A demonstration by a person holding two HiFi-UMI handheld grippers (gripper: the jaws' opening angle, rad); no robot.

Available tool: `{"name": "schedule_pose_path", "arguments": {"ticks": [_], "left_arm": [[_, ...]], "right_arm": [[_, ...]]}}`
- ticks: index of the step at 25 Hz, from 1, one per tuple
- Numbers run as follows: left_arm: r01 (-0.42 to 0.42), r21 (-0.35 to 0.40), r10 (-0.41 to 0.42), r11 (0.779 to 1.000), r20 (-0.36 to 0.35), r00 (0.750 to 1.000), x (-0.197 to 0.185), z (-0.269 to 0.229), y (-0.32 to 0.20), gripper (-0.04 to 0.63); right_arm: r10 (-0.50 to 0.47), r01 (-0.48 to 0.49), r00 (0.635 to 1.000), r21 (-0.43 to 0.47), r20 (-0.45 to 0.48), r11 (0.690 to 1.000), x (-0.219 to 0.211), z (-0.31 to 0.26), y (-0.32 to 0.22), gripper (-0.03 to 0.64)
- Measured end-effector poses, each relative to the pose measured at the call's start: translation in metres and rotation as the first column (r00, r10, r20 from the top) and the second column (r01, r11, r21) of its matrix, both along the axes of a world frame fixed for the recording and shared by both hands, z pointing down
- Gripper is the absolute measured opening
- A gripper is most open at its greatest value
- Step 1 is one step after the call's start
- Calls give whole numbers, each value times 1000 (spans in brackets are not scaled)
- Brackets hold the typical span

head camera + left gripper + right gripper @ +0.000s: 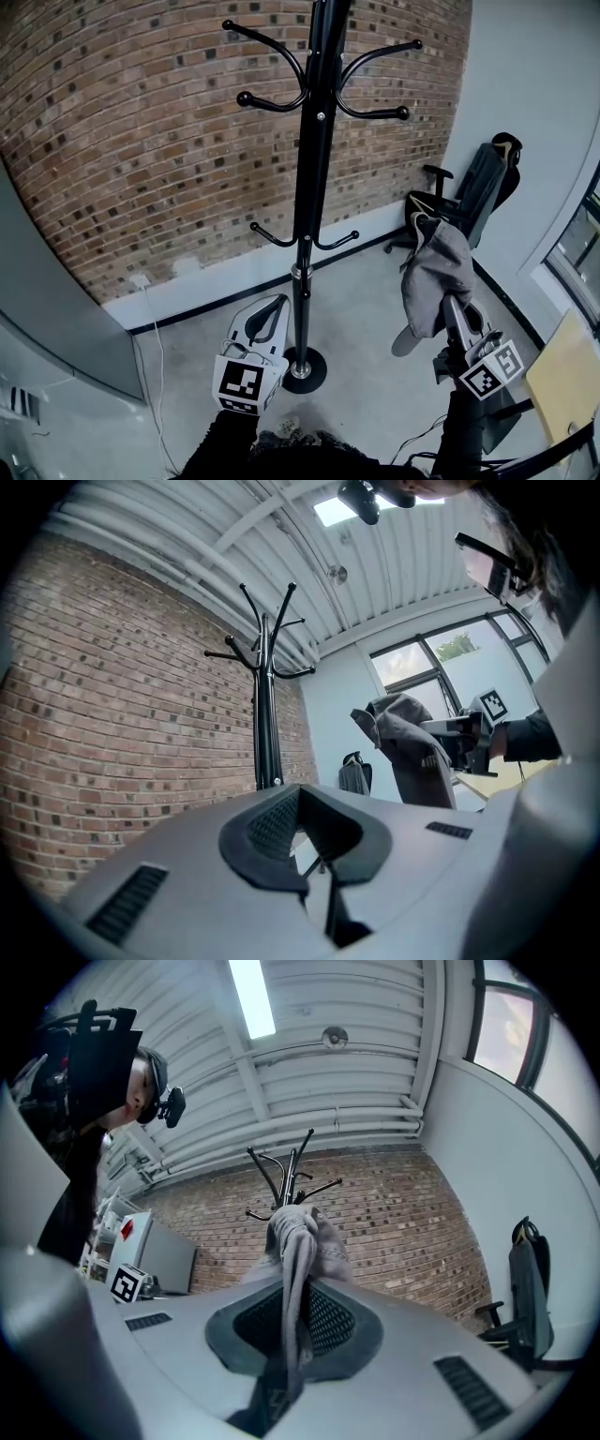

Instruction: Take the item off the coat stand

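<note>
The black coat stand (pixel 314 187) rises in the middle of the head view, and all its visible hooks are bare. To its right, well away from the hooks, a grey fabric cap (pixel 436 272) hangs from my right gripper (pixel 450 309), which is shut on it. In the right gripper view a fold of the cap (pixel 300 1241) is pinched between the pads, with the stand (pixel 286 1171) behind. My left gripper (pixel 279 305) is held low by the stand's pole, just above the base. Its jaws are shut with nothing in them (pixel 298 799).
A brick wall (pixel 141 141) stands behind the coat stand. An office chair (pixel 469 197) with a dark jacket over it is at the back right. A grey cabinet (pixel 47 328) is at the left, and a wooden table corner (pixel 562 375) at the right. A white cable (pixel 155 375) lies on the floor.
</note>
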State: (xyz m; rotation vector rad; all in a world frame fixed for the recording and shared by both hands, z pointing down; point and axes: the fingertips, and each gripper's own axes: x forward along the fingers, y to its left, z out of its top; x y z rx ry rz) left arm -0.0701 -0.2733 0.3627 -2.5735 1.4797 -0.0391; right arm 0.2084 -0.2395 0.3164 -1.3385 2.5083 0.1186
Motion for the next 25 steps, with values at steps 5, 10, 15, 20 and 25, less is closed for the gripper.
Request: {"name": "schedule_pose_path", "arguments": {"ticks": [5, 10, 15, 20, 25], "left_arm": [[12, -1, -12, 1000, -1, 1000, 3, -1, 13, 8], [29, -8, -29, 1000, -3, 1000, 5, 0, 25, 8], [39, -8, -39, 999, -1, 999, 11, 2, 38, 8], [45, -12, -45, 999, 1, 999, 18, 8, 52, 8], [54, -23, -54, 998, 1, 999, 26, 14, 63, 8]], "right_arm": [[-40, 40, 999, -18, 15, 999, -3, 10, 11, 32], [-46, 46, 999, -34, 4, 998, -5, 15, 16, 32], [-60, 59, 998, -43, -28, 997, -13, 24, 21, 32], [-90, 89, 995, -48, -31, 995, -25, 34, 26, 32], [-117, 115, 993, -53, -24, 992, -36, 42, 28, 32]]}}
